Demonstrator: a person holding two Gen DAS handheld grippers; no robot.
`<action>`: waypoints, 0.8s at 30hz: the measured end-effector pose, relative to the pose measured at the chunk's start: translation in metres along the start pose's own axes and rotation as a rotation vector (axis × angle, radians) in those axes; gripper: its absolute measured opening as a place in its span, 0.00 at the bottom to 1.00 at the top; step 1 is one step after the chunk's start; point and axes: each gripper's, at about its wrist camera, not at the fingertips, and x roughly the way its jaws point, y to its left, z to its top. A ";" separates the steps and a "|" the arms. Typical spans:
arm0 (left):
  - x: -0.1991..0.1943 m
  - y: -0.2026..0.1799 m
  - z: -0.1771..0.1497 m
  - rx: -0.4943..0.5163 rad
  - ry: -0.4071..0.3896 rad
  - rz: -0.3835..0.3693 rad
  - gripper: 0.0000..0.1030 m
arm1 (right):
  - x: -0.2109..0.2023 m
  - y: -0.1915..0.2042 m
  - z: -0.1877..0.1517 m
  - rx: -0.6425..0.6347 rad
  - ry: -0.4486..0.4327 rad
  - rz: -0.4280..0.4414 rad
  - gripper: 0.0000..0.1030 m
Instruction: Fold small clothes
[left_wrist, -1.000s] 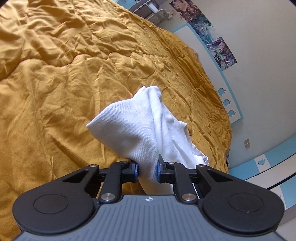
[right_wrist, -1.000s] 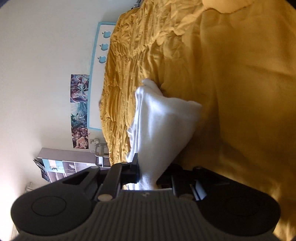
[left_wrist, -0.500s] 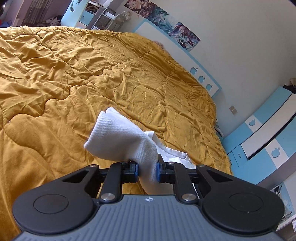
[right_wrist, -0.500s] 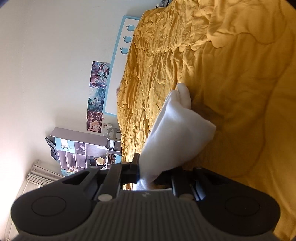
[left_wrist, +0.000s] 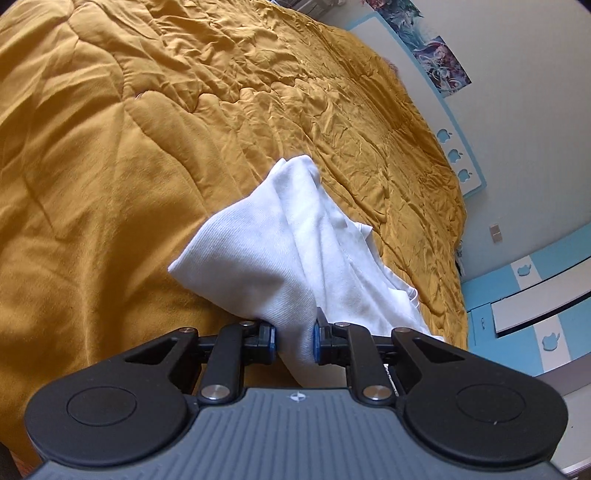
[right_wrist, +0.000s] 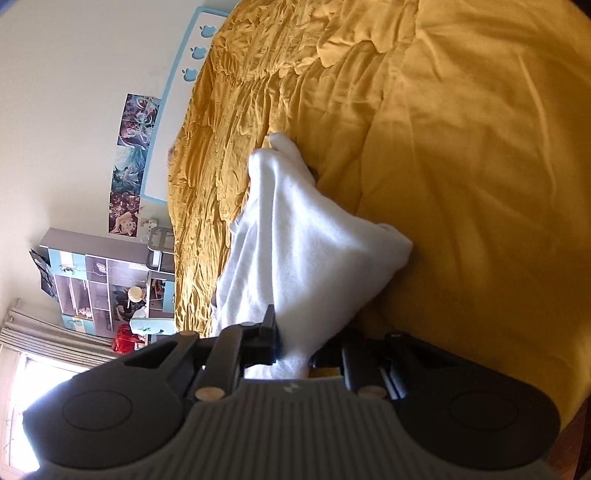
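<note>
A small white garment (left_wrist: 291, 243) hangs bunched above the mustard-yellow bed quilt (left_wrist: 110, 155). My left gripper (left_wrist: 294, 338) is shut on one end of it, with cloth pinched between the blue pads. In the right wrist view the same white garment (right_wrist: 306, 251) drapes forward from my right gripper (right_wrist: 293, 350), which is shut on its other end. The garment's far tip droops toward the quilt (right_wrist: 461, 147). Its folds hide the fingertips of both grippers.
The quilt is wrinkled and covers the whole bed. A white and blue headboard panel (left_wrist: 458, 155) and posters (left_wrist: 439, 66) are on the wall behind. Blue and white cabinets (left_wrist: 535, 306) stand at the right. A shelf unit (right_wrist: 99, 284) and a window (right_wrist: 22, 369) show in the right wrist view.
Both grippers have swung with the garment still pinched; the views tilted away and back toward the quilt. The garment has stayed bunched between the two grips.
</note>
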 end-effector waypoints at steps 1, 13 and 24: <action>-0.001 0.000 0.001 -0.006 0.009 0.008 0.19 | -0.004 0.002 0.001 -0.020 -0.006 -0.021 0.11; -0.074 -0.012 -0.012 -0.040 -0.291 0.227 0.34 | -0.106 0.030 0.013 -0.362 -0.327 -0.217 0.42; -0.029 -0.088 0.075 0.385 -0.227 0.061 0.75 | -0.084 0.113 0.068 -0.716 -0.426 -0.064 0.81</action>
